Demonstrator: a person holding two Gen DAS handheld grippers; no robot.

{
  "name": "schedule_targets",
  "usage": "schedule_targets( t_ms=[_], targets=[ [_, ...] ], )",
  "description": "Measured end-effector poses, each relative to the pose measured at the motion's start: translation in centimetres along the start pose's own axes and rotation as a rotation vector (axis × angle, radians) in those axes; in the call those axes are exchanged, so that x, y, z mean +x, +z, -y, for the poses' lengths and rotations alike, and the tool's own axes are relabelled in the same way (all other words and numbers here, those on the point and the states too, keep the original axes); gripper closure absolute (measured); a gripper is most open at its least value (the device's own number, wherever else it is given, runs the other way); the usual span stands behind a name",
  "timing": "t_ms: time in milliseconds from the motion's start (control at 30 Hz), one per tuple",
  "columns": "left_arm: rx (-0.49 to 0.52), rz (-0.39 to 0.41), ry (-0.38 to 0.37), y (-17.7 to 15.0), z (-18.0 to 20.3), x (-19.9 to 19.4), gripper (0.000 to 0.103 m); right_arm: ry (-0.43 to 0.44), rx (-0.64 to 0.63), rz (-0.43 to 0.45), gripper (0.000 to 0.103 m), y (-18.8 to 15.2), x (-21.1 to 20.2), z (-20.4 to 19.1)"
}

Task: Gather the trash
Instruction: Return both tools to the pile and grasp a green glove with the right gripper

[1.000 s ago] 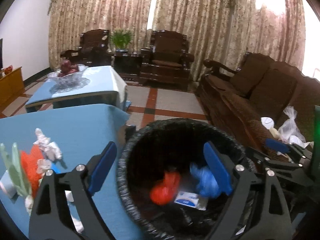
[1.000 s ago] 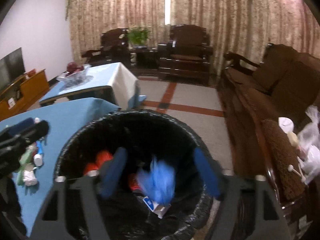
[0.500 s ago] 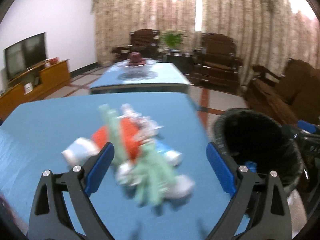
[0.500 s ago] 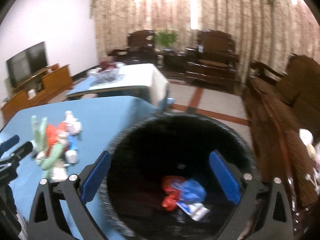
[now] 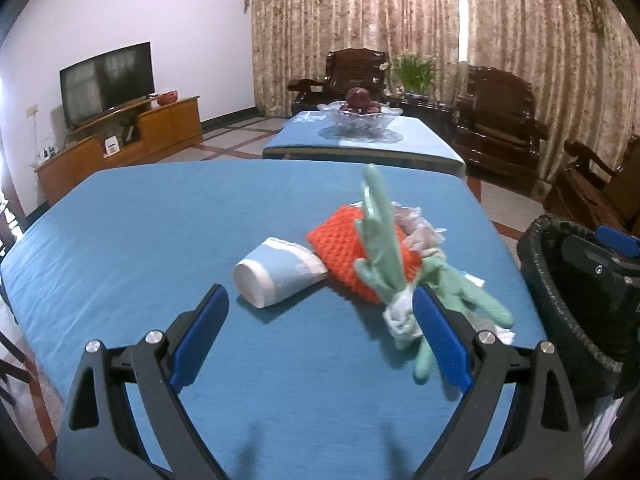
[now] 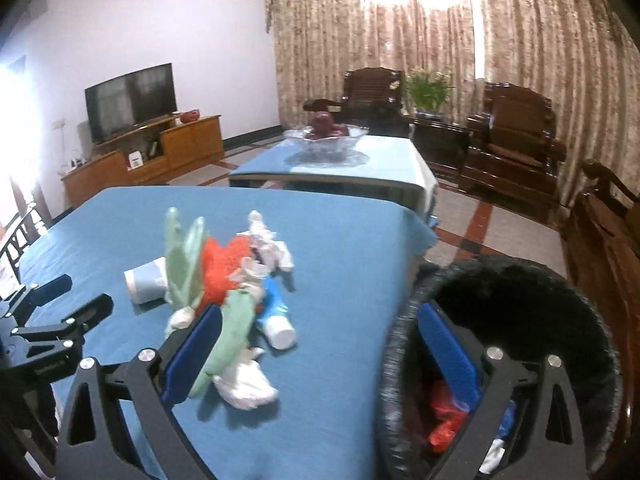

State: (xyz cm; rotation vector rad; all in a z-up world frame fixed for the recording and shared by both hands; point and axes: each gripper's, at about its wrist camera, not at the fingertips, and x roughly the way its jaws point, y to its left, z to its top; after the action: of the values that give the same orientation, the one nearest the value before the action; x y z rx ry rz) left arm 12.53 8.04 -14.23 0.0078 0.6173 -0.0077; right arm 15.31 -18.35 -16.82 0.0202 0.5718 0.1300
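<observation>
My left fingers (image 5: 320, 340) hang spread wide and empty over the blue bench (image 5: 160, 220), facing the trash pile (image 5: 372, 252) just ahead. My right fingers (image 6: 320, 356), also apart, straddle the rim of the bin (image 6: 520, 280) beside the bench.

Home living room, carved wooden armchairs (image 5: 496, 116), television (image 5: 106, 80) on cabinet, patterned curtains (image 6: 400, 60), fruit bowl (image 5: 360, 118)
</observation>
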Motion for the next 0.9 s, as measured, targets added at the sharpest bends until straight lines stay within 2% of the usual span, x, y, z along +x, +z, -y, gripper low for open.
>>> schedule_targets(
  t_ms=[133,367,700,800,900],
  targets=[
    [-0.016,-0.001,0.018,-0.1,-0.7,0.5,0.013,0.006,-0.005,-0.005,0.014,-0.2,1.8,-1.4],
    [-0.041,-0.014,0.038,-0.4,-2.2,1.1,0.013,0.039,-0.008,-0.079,0.026,-1.2,5.4,-3.2],
    [-0.058,-0.023,0.048,-1.1,-3.4,1.5,0.013,0.126,-0.02,-0.18,0.058,-2.5,8.9,-5.3],
    [-0.062,-0.027,0.049,-1.1,-3.5,1.8,0.013,0.141,-0.024,-0.197,0.063,-2.7,9.4,-5.5],
    [-0.066,-0.031,0.048,-1.2,-3.5,2.0,0.013,0.17,-0.036,-0.206,0.075,-2.7,9.6,-5.6]
  ],
)
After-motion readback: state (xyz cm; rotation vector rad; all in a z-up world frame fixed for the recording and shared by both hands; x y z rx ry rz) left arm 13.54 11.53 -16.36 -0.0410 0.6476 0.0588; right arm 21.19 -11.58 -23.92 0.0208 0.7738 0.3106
